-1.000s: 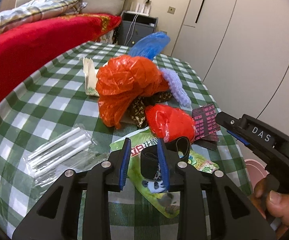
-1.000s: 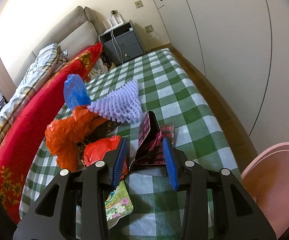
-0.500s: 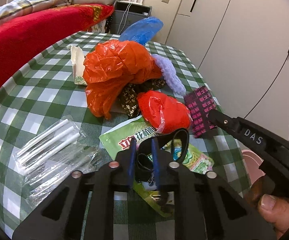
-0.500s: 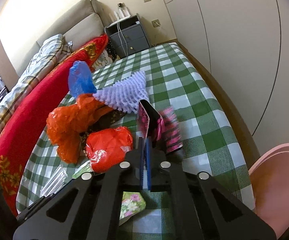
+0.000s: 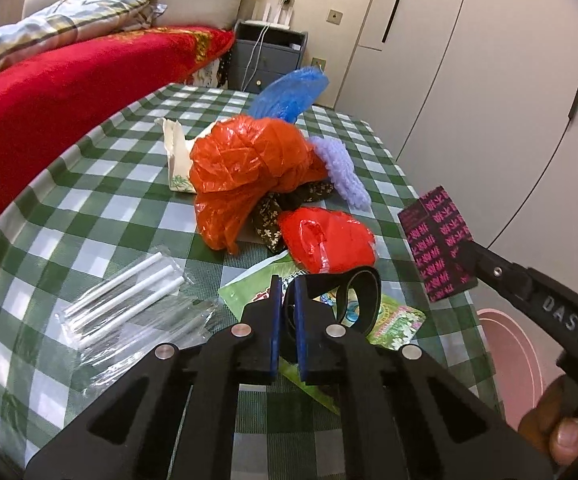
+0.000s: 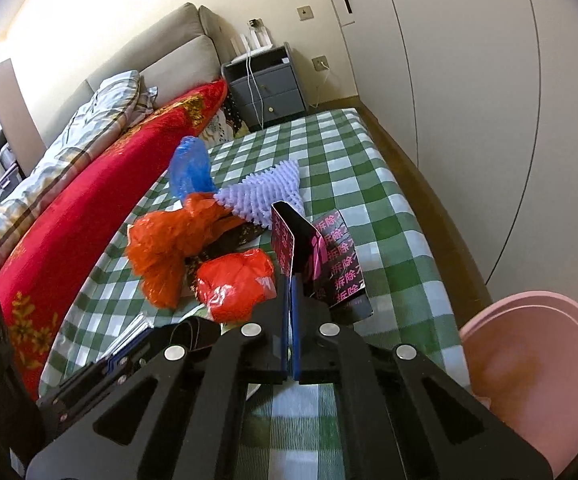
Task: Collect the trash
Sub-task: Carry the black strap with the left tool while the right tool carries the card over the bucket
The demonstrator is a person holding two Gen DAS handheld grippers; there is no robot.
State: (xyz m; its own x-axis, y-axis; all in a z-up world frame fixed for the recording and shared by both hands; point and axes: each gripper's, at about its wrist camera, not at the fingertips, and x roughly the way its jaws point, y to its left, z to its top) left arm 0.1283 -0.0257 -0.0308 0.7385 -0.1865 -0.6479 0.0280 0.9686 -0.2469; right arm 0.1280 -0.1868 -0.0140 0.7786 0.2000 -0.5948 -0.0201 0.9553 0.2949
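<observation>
Left wrist view first: my left tongs (image 5: 285,294) are sitting low centre of the frame, having just been closing, and they are now clamped on a black strap loop (image 5: 363,292) over the green snack wrapper (image 5: 393,318). I am seeing the red bag (image 5: 329,240) just above them, the big orange bag (image 5: 249,160) in mid-frame, and a clear packet of white straws (image 5: 125,300) at lower left on the green checked tabletop (image 5: 69,208).

At the right edge my right tongs (image 6: 291,280) are pinching the black and pink carton (image 5: 437,244), which is hanging clear of the cloth. Switching to the right wrist view, those tongs have just been closing too, pads together on a flap of that carton at centre frame. A pink bin (image 6: 537,376) is showing at lower right.
</observation>
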